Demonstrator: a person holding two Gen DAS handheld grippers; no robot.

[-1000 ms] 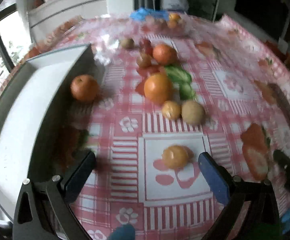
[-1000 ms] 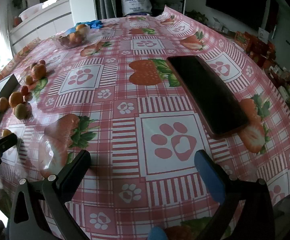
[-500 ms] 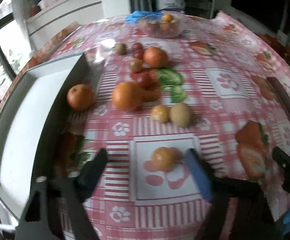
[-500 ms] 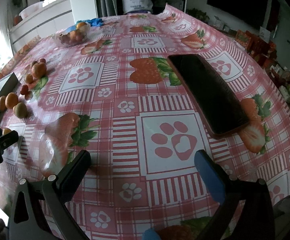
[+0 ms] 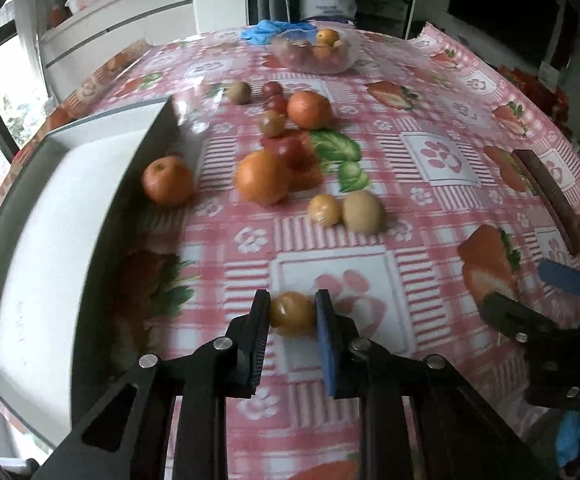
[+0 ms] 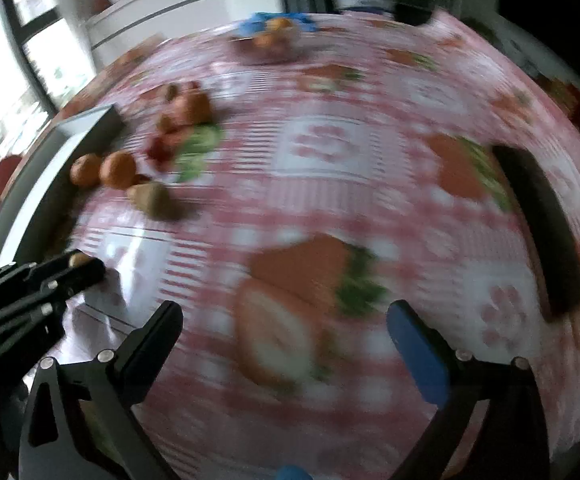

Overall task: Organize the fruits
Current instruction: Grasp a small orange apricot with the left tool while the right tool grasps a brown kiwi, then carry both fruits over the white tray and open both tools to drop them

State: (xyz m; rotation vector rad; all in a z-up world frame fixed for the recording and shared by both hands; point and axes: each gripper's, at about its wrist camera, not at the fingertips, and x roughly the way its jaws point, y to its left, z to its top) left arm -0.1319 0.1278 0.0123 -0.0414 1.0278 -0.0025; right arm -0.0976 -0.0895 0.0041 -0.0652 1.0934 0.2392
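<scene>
Your left gripper (image 5: 292, 314) pinches a small yellow-orange fruit (image 5: 293, 313) on the tablecloth (image 5: 430, 208), just beside the white tray (image 5: 50, 240). The tray seems to hold no fruit yet (one orange (image 5: 168, 181) only leans at its wall), so I judge nearly all is left. Your right gripper (image 6: 284, 322) stands spread and empty; its blurred view shows this, while the left view shows the glass bowl (image 5: 312, 53) sharply.

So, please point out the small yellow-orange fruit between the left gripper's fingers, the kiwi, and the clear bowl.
small yellow-orange fruit (image 5: 292, 313), left wrist view, middle of its visible skin.
kiwi (image 5: 363, 211), left wrist view, centre of its body.
clear bowl (image 5: 348, 60), left wrist view, right wall.
</scene>
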